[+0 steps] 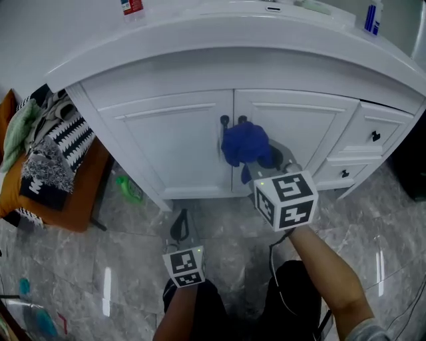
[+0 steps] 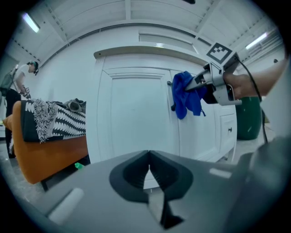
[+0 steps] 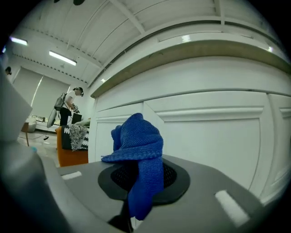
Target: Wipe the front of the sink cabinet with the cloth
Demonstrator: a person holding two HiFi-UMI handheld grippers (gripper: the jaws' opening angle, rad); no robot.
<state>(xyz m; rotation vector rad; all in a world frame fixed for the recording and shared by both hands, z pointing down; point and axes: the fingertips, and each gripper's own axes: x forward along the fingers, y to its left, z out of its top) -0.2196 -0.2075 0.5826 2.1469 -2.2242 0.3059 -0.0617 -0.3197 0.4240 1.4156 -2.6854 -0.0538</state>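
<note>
The white sink cabinet (image 1: 180,133) has two doors and drawers at the right. A bunched blue cloth (image 1: 245,145) is held against the doors' meeting edge by the two dark handles. My right gripper (image 1: 266,158) is shut on the blue cloth (image 3: 138,150), which drapes over its jaws close to the right door panel (image 3: 213,136). My left gripper (image 1: 180,226) hangs low over the floor in front of the left door (image 2: 136,113), jaws shut with nothing in them. From the left gripper view the cloth (image 2: 185,94) and right gripper (image 2: 213,84) show at the door handles.
An orange chair (image 1: 63,193) piled with patterned clothes stands left of the cabinet. A green object (image 1: 128,188) lies on the grey marble floor by the cabinet's left foot. Bottles (image 1: 373,16) stand on the countertop. A person (image 3: 68,105) stands far off at the left.
</note>
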